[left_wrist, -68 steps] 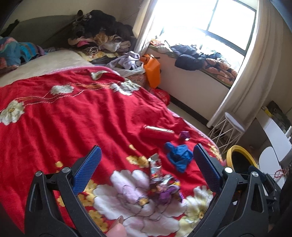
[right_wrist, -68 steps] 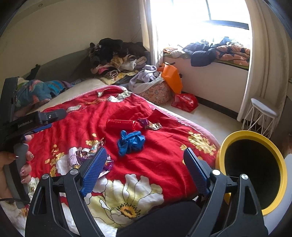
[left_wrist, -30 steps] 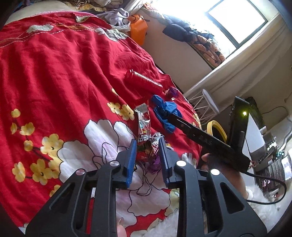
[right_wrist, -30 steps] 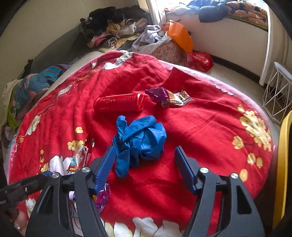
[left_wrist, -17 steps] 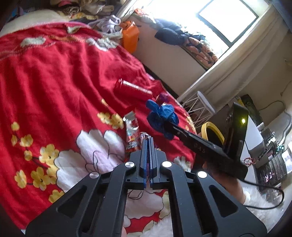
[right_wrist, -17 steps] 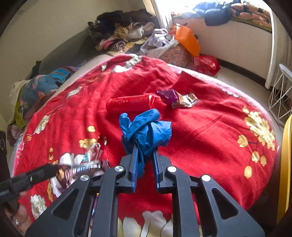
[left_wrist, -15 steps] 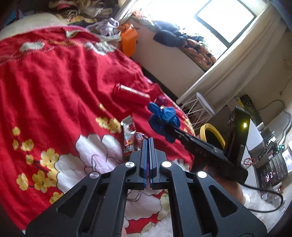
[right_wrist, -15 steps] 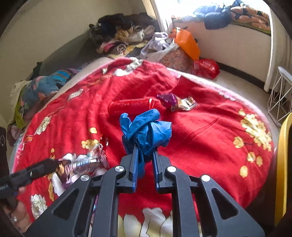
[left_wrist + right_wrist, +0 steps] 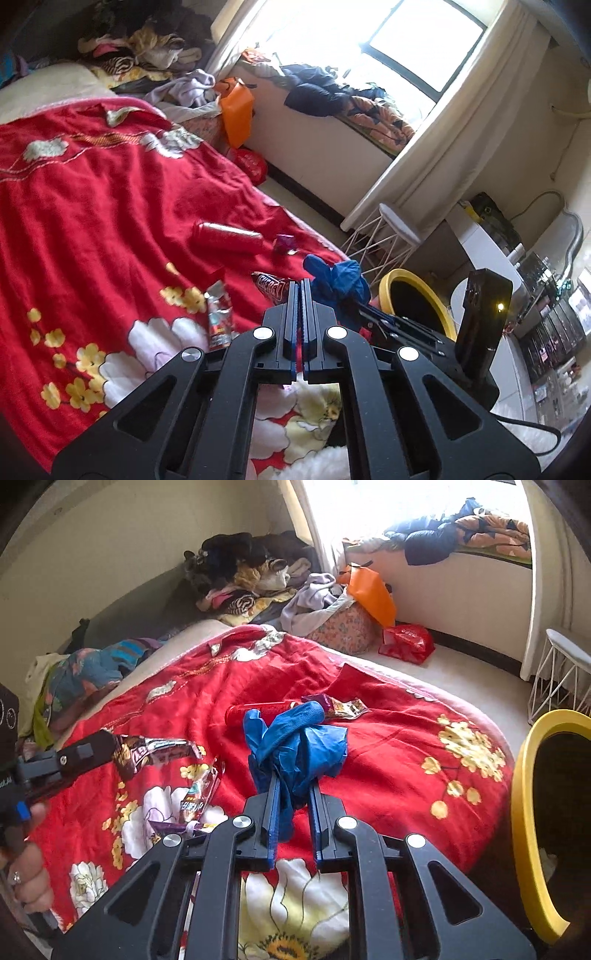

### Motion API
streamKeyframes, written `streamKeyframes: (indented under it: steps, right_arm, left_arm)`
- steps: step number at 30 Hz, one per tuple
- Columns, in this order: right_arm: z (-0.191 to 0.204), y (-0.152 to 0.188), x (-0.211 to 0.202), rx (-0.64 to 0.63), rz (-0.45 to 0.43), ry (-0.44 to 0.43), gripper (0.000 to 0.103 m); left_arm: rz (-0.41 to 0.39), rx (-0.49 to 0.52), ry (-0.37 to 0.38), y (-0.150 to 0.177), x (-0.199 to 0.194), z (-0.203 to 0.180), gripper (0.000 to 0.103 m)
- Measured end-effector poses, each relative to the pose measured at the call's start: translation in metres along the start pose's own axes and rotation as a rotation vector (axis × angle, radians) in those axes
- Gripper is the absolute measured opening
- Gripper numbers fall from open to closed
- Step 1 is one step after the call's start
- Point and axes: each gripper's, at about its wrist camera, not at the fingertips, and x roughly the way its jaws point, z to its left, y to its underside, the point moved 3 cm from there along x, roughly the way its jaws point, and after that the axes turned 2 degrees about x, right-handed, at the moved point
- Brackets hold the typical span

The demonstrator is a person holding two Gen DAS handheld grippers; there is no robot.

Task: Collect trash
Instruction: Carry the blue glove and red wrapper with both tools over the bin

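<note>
In the right wrist view my right gripper [image 9: 293, 781] is shut on a crumpled blue glove wad [image 9: 295, 744], held a little above the red floral blanket [image 9: 388, 760]. To its left my left gripper [image 9: 107, 751] is shut on a brown snack wrapper [image 9: 155, 753], also off the bed. From the left wrist the closed left gripper [image 9: 300, 286] shows the wrapper [image 9: 271, 288] sticking out leftward, with the glove wad [image 9: 336, 282] just right. Lying on the blanket are a red can [image 9: 258, 709], a purple and gold wrapper [image 9: 340, 705] and a clear wrapper [image 9: 199, 794].
A yellow-rimmed black bin [image 9: 521, 812] stands on the floor off the bed's right edge. A white wire stool [image 9: 557, 679] is beyond it. Piled clothes [image 9: 251, 579], an orange bag [image 9: 369, 590] and a red bag [image 9: 406, 642] lie past the bed. A hand [image 9: 26, 867] grips the left tool.
Both grippers closed: the left on the snack wrapper, the right on the blue glove wad. Both then rose from the blanket with their loads.
</note>
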Motion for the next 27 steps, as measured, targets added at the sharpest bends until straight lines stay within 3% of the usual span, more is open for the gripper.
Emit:
streamKeyframes:
  steps: [27]
  right_arm:
    - [-0.069,-0.014,-0.088,0.121,-0.177,0.095,0.013]
  left_arm:
    - [0.005,0.123,0.063,-0.008,0.028,-0.076,0.0]
